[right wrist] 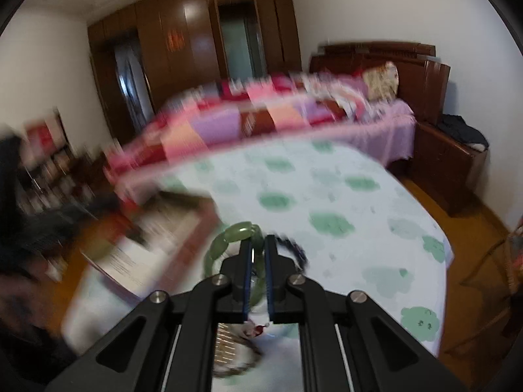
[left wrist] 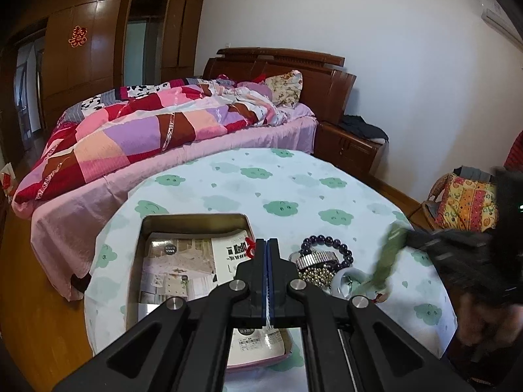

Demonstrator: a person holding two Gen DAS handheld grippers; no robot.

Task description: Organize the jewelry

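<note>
- Left tool: jaws fully together, a red cord at its tip, above the open tin.
- Right tool: narrow, clamped on green bracelet, lifted off the surface.
- Remaining jewelry pile lies beside the tin.
- Bed beyond.

A red double-happiness sign stands on the wardrobe door. The booklet in the tin box carries print too small to read.

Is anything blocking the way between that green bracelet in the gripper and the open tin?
Nothing visible lies between them. The right gripper holds the green bracelet above the tablecloth, and the tin stands open beside the jewelry pile.
</note>
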